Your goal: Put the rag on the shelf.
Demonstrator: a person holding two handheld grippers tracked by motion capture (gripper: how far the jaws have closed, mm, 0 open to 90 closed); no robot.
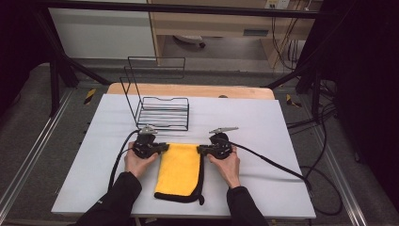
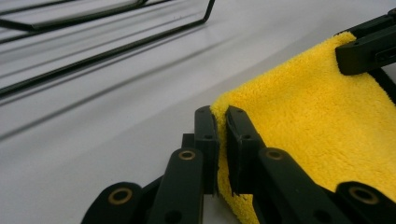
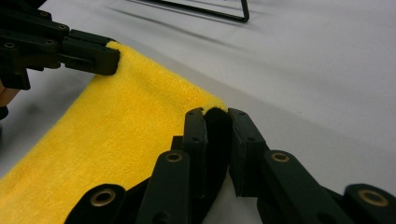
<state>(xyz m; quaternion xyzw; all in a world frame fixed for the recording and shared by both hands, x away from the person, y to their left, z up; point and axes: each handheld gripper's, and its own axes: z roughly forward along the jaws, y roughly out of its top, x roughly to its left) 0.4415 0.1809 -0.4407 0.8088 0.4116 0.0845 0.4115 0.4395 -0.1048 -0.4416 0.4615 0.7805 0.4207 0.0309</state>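
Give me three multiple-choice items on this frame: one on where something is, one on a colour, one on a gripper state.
1. Where does the wire rack stand relative to the cloth?
A. Beyond its far edge
B. On top of it
C. Near the person, at the table's front edge

2. What colour is the cloth's top face?
A. Blue
B. Yellow
C. White

3. What are the left gripper and the right gripper doing?
A. Both hang open above the rack
B. One is shut on the rack's wire
C. Each is shut on a far corner of the cloth

Answers: 1 A, the high view shows the rack farther up the white table than the cloth. 2 B, the fabric is yellow with a black edge. 3 C, each gripper view shows its jaws pinching a corner.
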